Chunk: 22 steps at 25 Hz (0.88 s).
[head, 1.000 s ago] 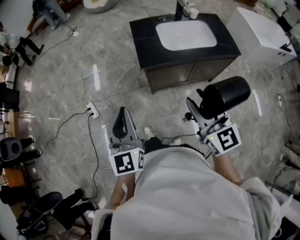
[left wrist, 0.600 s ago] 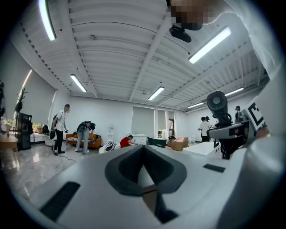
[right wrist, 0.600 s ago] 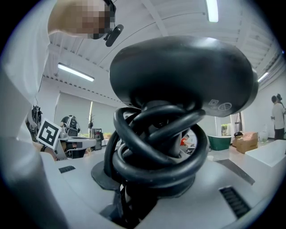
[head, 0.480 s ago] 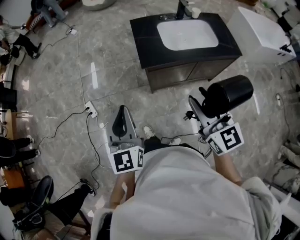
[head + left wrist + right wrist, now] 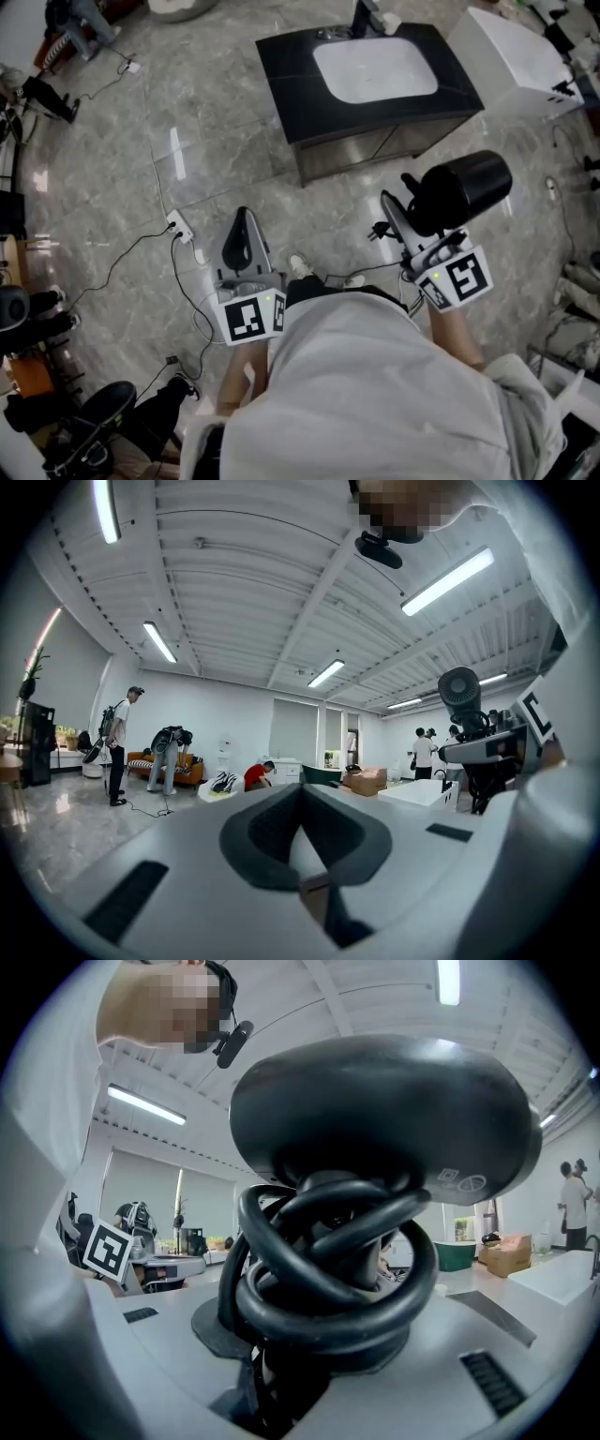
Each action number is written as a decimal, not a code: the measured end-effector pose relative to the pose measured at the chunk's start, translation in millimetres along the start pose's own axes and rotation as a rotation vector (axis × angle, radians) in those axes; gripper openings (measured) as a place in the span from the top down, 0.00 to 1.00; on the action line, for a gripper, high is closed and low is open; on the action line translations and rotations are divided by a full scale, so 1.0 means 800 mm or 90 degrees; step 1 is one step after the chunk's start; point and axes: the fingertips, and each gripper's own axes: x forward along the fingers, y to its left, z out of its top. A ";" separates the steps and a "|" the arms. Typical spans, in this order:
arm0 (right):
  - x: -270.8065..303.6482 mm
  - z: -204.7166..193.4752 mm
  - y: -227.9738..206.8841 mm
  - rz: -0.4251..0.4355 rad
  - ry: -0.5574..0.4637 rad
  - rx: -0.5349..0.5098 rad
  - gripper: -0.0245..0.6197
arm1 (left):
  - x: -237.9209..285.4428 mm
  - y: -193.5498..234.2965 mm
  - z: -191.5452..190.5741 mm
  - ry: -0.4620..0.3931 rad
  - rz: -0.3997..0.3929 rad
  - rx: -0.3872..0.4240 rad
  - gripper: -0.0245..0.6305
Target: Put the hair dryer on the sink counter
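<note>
A black hair dryer (image 5: 459, 190) is held up in front of me, its cord coiled round the handle (image 5: 328, 1269). My right gripper (image 5: 405, 208) is shut on that handle, below the dryer's round body (image 5: 375, 1119). My left gripper (image 5: 242, 225) hangs at the left with its jaws together and nothing in them; in its own view the pads (image 5: 300, 832) meet, and the hair dryer (image 5: 459, 688) shows at the right. The black sink counter (image 5: 286, 66) with a white basin (image 5: 375, 67) and a faucet (image 5: 361, 17) stands ahead on the floor, well apart from both grippers.
A white box-like unit (image 5: 516, 52) stands right of the counter. A white power strip (image 5: 180, 225) with cables lies on the grey marble floor at the left. Chairs and gear (image 5: 94, 422) crowd the left edge; more cables lie at the right edge.
The right gripper and the hair dryer have drifted slightly to the right. The left gripper holds its place. A person at the lower left has moved.
</note>
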 end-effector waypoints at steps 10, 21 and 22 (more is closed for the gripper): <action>0.050 0.011 0.014 -0.050 0.009 -0.014 0.68 | 0.035 0.062 -0.016 0.010 -0.034 -0.028 0.96; 0.067 0.020 0.041 -0.057 0.018 -0.030 0.68 | 0.038 0.090 -0.010 -0.003 -0.050 -0.039 0.96; 0.069 0.020 0.042 -0.056 0.018 -0.030 0.68 | 0.037 0.093 -0.010 -0.004 -0.048 -0.040 0.96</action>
